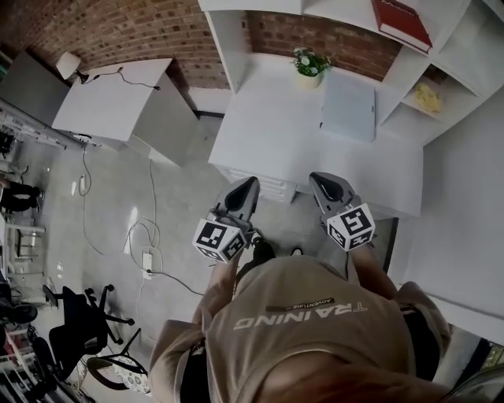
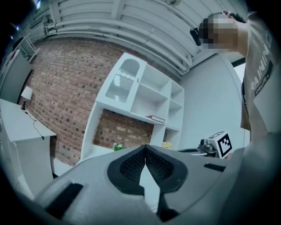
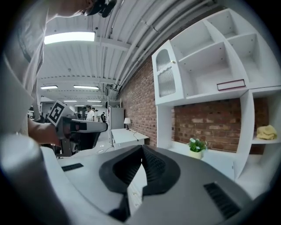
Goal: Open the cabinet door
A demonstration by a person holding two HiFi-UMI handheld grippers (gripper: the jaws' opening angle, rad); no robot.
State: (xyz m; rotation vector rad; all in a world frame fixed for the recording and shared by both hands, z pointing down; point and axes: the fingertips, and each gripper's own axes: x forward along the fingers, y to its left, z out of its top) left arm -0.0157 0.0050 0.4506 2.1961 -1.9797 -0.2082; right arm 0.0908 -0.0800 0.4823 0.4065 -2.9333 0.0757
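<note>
The cabinet door (image 2: 125, 81), white with a ribbed glass pane and an arched top, is closed at the upper left of the white shelf unit; it also shows in the right gripper view (image 3: 164, 73). Both grippers are held level in front of the white desk (image 1: 268, 130), well short of the door. My left gripper (image 1: 250, 186) (image 2: 145, 150) is shut with nothing between its pads. My right gripper (image 1: 317, 180) (image 3: 142, 150) is shut and empty too. The two are side by side, a little apart.
On the desk stand a small potted plant (image 1: 309, 64) and a pale folder (image 1: 348, 106); a red book (image 1: 402, 22) lies on a shelf. Drawers (image 1: 264, 186) sit under the desk. Another white desk (image 1: 118, 98), floor cables (image 1: 146, 236) and an office chair (image 1: 79, 323) are at left.
</note>
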